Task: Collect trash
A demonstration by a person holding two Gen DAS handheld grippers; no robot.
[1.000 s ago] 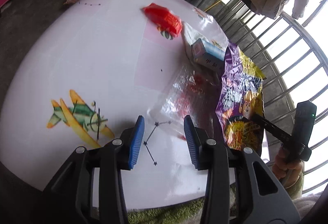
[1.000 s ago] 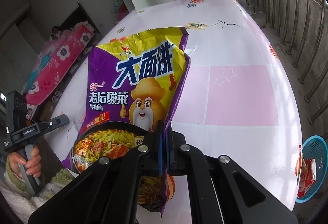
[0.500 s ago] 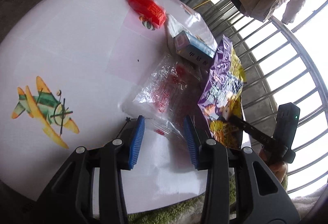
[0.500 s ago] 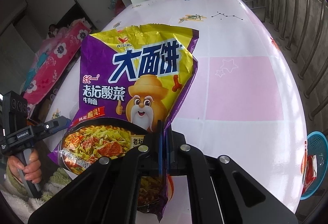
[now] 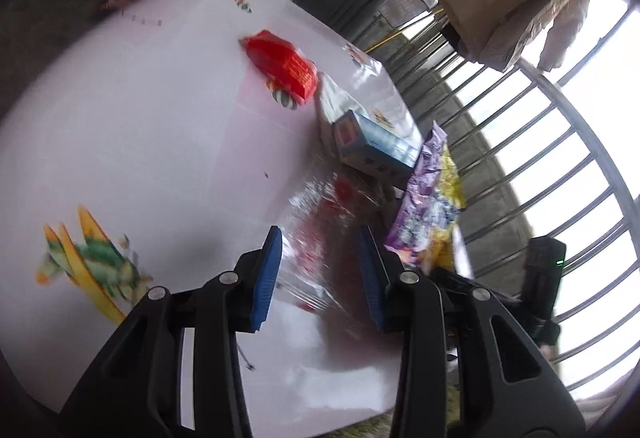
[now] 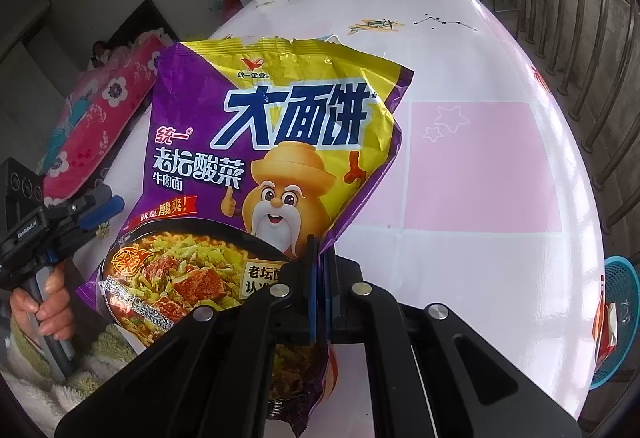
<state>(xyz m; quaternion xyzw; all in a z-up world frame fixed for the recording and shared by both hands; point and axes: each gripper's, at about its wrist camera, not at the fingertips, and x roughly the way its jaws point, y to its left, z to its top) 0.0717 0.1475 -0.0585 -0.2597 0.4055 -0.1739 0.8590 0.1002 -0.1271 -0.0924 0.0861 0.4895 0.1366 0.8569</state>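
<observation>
- Glossy purple-and-yellow noodle packet [image 6: 276, 173], crinkled foil, pinched at its lower edge by right gripper [image 6: 319, 270], lifted above table [image 6: 480, 165].
- Left gripper [image 5: 318, 270] parted around crumpled clear wrapper [image 5: 320, 238], not clamped.

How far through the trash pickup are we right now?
Early. Some wrappers already sit in the blue basket beside the table. The right gripper is shut on the purple noodle bag. The left gripper is open at the clear plastic wrapper. The red packet and small carton remain.
</observation>
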